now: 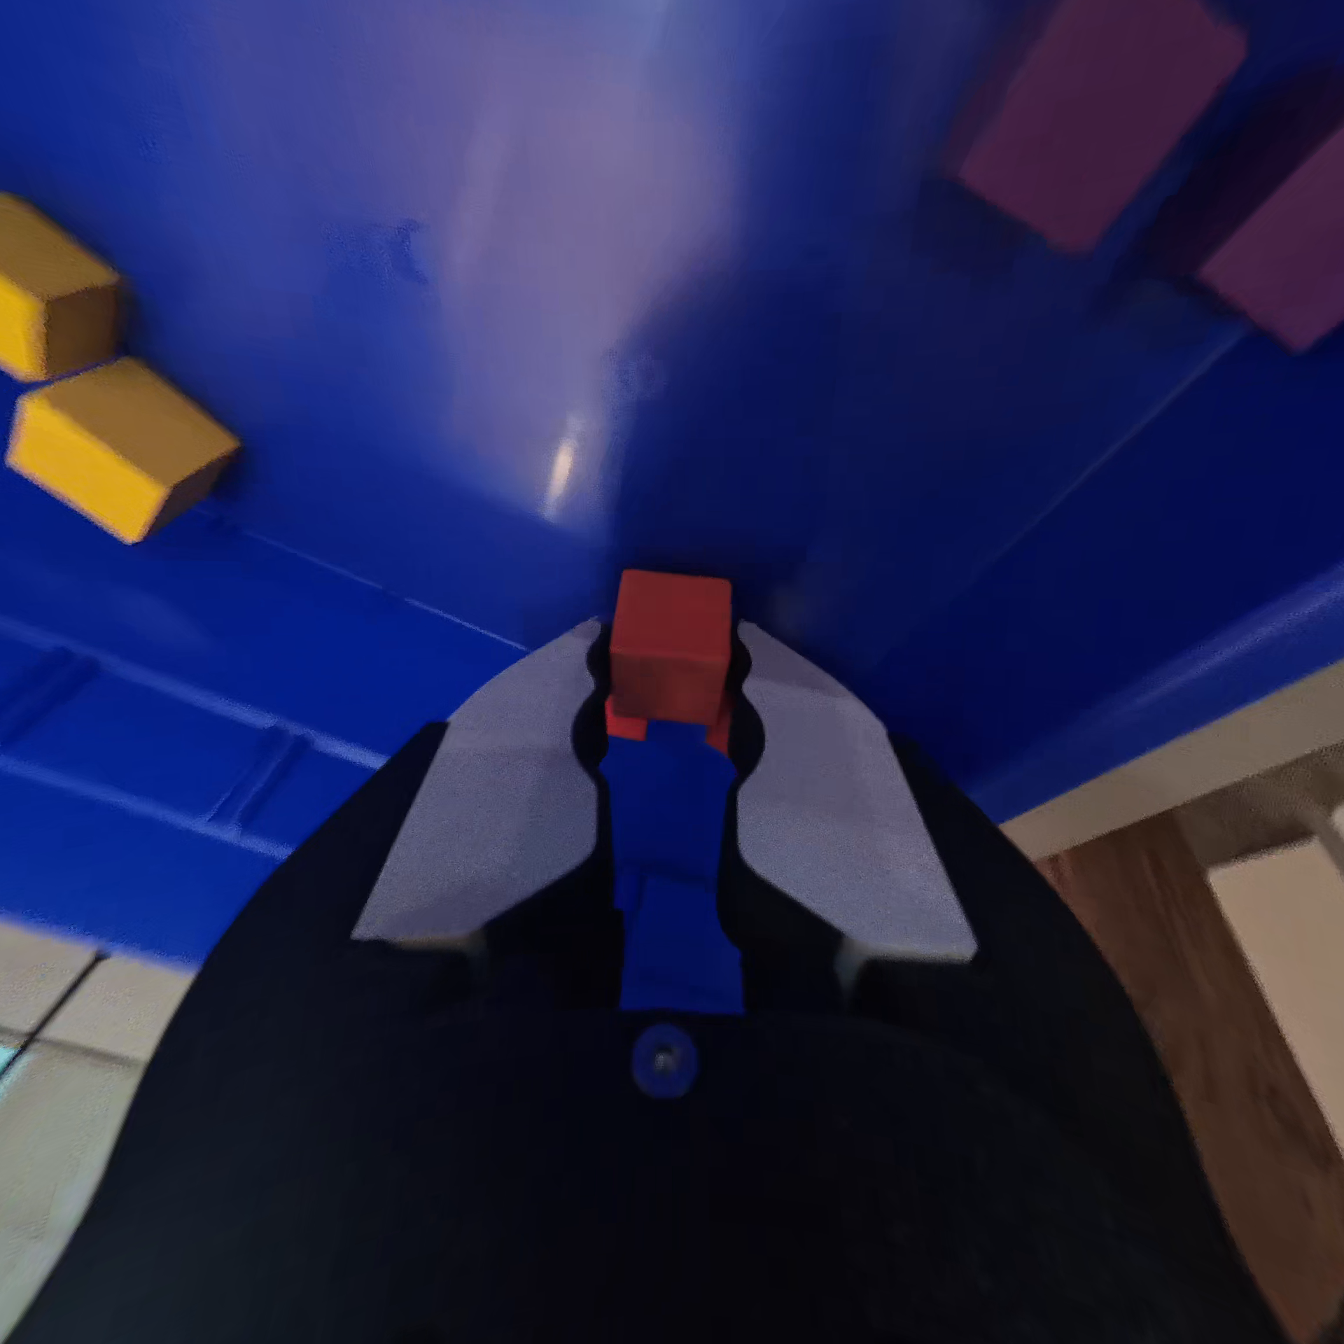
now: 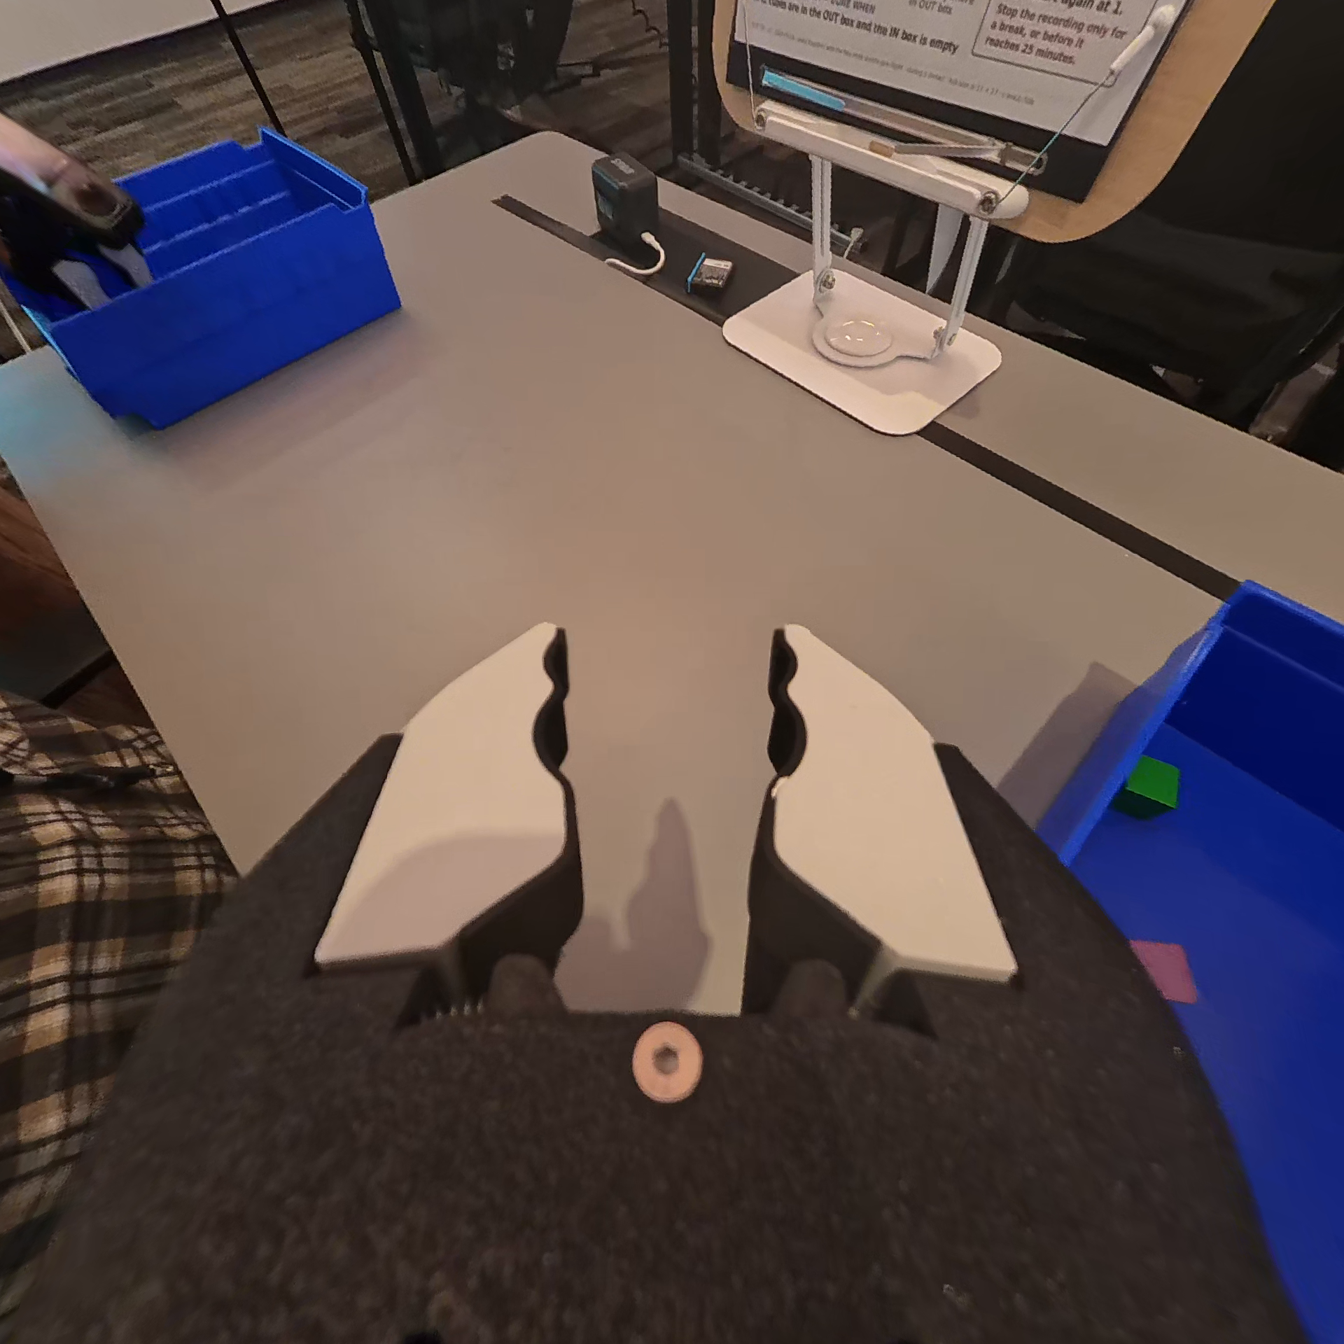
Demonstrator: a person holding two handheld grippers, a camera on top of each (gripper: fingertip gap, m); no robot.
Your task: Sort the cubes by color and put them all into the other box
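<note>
Left gripper [image 1: 670, 658], grey-fingered on a black body, pinches a small red cube [image 1: 669, 644] between its fingertips, low inside a glossy blue plastic box [image 1: 509, 254]. Two yellow cubes [image 1: 120, 447] lie touching each other on the box floor at the left; two purple cubes [image 1: 1098, 124] sit side by side at the upper right. Wood flooring shows past the box's rim on the right.

Right gripper [image 2: 668, 654], seen in its own wrist view, hangs spread and empty above a grey table [image 2: 509, 473]. At the right edge a second blue plastic box [image 2: 1236, 945] holds a green cube [image 2: 1150, 789] and a purple piece [image 2: 1167, 971] on its floor. Far left, the first blue box [image 2: 240, 291] stands on the table with the left gripper reaching into it. Behind stand a white stand [image 2: 865, 364] bearing a board with a printed sheet, a black charger block [image 2: 624, 196], and a small black device [image 2: 709, 275].
</note>
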